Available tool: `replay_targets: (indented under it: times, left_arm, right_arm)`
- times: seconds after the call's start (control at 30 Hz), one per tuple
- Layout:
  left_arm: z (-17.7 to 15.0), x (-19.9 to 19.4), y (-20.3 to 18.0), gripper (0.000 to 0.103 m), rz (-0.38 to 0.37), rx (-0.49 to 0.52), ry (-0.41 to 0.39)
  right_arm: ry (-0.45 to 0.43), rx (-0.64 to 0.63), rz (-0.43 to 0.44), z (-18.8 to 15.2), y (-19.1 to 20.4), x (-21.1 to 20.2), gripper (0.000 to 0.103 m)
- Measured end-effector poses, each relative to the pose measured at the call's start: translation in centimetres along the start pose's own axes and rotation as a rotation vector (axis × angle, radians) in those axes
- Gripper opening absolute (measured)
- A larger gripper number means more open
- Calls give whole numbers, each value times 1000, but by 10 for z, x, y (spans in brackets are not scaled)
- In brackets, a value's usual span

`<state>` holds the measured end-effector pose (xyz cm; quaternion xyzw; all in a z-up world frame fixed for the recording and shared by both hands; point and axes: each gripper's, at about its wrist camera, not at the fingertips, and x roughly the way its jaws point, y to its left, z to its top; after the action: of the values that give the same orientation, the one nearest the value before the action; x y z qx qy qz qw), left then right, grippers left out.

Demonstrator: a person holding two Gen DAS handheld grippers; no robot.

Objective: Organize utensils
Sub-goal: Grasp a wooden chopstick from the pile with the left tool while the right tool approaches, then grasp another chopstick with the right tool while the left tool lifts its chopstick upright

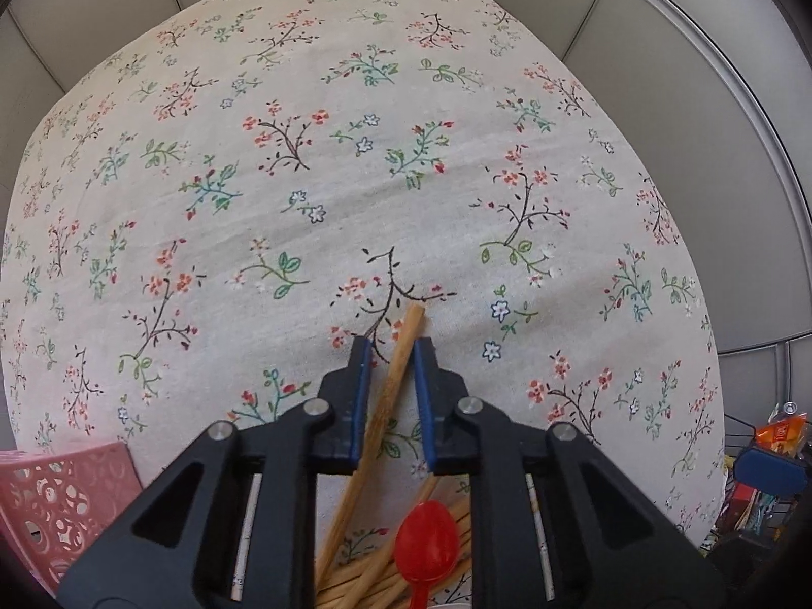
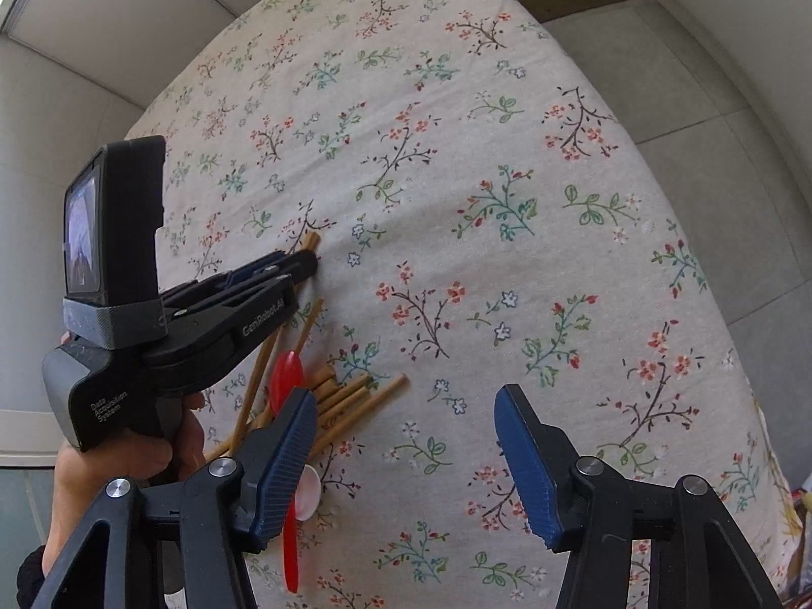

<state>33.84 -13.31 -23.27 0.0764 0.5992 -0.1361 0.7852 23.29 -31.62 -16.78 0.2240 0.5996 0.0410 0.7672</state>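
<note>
My left fingers (image 1: 391,350) grip one wooden chopstick (image 1: 401,350) near its end, to separate it from the pile (image 2: 345,396); my right fingers (image 2: 406,462) wait open, empty.

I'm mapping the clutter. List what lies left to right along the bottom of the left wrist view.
Pink perforated plastic basket → pale wooden chopstick between the left gripper's blue-padded fingers → red plastic spoon → colourful packets on a dark rack beyond the floral-clothed table's edge.
</note>
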Motion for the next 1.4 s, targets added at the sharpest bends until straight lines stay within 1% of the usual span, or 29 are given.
replay_targets:
  times: [0.1, 0.2, 0.33, 0.4, 0.57, 0.7, 0.73, 0.8, 0.87, 0.93, 1.0, 1.1, 1.3, 1.37, 1.4]
  left_arm:
    - [-1, 0, 0, 11, 14, -1, -8]
    - [-9, -16, 4, 10, 23, -2, -40]
    - [-24, -53, 19, 8, 15, -16, -104]
    - [-37, -72, 24, 8, 10, -28, -142]
    - [-64, -116, 47, 8, 3, -56, -230]
    - [-92, -151, 63, 8, -11, -85, -293]
    - [-100, -159, 67, 8, -16, -95, -309]
    - [-113, -169, 73, 8, -27, -116, -338]
    - [-126, -179, 78, 8, -23, -132, -368]
    - [-132, -184, 80, 8, -7, -131, -393]
    - [-137, -189, 81, 8, -1, -124, -406]
    - [-146, -195, 85, 8, 10, -116, -420]
    - [-152, -198, 86, 8, 4, -108, -420]
    - [-154, -200, 85, 8, 6, -105, -426]
    - [-154, -200, 85, 8, 6, -104, -428]
  right_arm:
    - [-2, 6, 6, 2, 0, 0, 63]
    - [2, 8, 6, 1, 1, 3, 63]
    - [36, 10, 14, -1, 3, 10, 63]
    - [55, 4, 25, -2, 5, 16, 63]
    - [90, -8, 20, -6, 13, 32, 63]
    - [102, 16, 22, -6, 17, 46, 50]
    - [100, 20, 34, -5, 19, 51, 44]
    - [97, 25, 72, -2, 25, 58, 39]
    - [97, 36, 115, 1, 31, 66, 37]
    - [94, 49, 153, 4, 37, 74, 33]
    - [91, 67, 173, 7, 43, 82, 30]
    - [90, 101, 185, 11, 46, 95, 28]
    - [102, 149, 205, 17, 47, 118, 23]
    - [98, 152, 219, 17, 47, 123, 20]
    - [99, 150, 228, 18, 48, 125, 16]
